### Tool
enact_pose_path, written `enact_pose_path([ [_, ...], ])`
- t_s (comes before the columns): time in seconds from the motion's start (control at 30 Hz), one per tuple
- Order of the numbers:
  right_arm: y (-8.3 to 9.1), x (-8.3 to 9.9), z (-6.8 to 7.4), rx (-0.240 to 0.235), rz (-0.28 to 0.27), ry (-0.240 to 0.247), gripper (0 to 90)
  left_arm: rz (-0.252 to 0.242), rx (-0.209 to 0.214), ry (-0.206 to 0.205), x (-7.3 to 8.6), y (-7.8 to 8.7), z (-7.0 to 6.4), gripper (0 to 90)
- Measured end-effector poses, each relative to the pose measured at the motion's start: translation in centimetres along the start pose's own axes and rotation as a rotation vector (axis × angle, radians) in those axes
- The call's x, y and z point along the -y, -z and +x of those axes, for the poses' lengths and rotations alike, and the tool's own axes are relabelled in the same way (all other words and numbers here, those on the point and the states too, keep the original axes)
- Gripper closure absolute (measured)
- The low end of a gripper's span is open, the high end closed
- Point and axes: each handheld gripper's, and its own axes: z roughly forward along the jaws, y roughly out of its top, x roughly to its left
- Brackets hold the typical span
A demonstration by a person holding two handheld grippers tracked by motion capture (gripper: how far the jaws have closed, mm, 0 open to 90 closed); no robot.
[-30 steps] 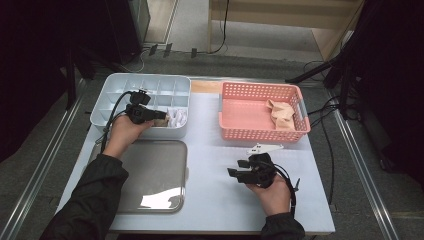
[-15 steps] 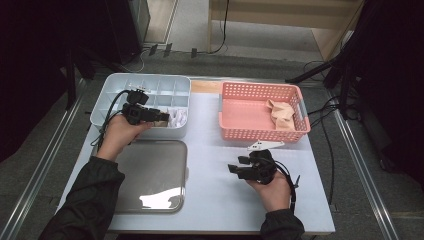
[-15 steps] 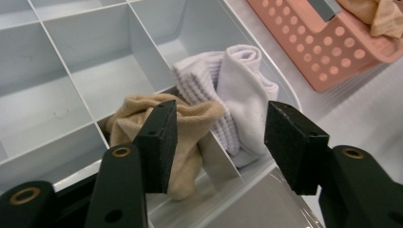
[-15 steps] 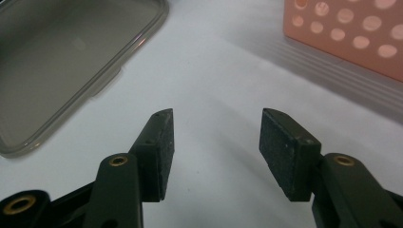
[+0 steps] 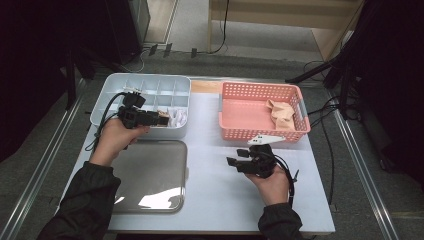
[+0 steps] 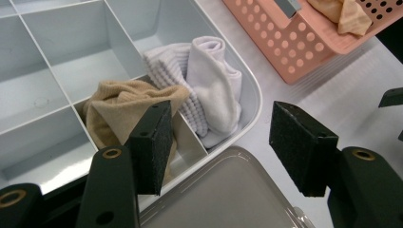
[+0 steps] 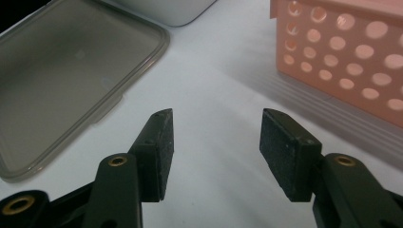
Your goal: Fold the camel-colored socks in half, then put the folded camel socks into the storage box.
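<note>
Left gripper hangs over the near right corner of the white compartment box, jaws spread wide, nothing between them; one pad sits just in front of the tan sock but whether it touches cannot be told. Tan sock lies bunched in a near-row compartment of the box, next to the corner compartment holding the white socks, which lean against the divider and the box's rounded corner wall. Right gripper held low above bare white table, jaws also wide apart and empty, between the grey lid and the pink basket. In the high view, the basket holds another tan cloth piece at its right end; the lid lies flat just near of the box. Against the frame one second ago: left gripper has shifted a little leftward and back along the box's near edge; right gripper sits in the same spot, unchanged in spread.
</note>
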Motion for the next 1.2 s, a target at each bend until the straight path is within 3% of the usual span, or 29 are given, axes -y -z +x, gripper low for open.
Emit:
enact_pose_path([
  [0.33, 0.0, -1.0, -0.6, -0.012, -0.001, -0.006, 48.9, -0.006, 0.004, -0.029, 1.3, 0.0, -0.5, 40.5],
  [0.67, -0.2, -2.1, -1.2, -0.015, -0.014, -0.007, 51.0, -0.012, -0.001, -0.015, 2.8, 0.3, -0.5, 40.4],
  [1.2, 0.6, -2.9, -1.6, 0.009, -0.025, -0.002, 52.0, 0.011, 0.0, -0.038, 4.1, -0.3, -1.3, 40.4],
])
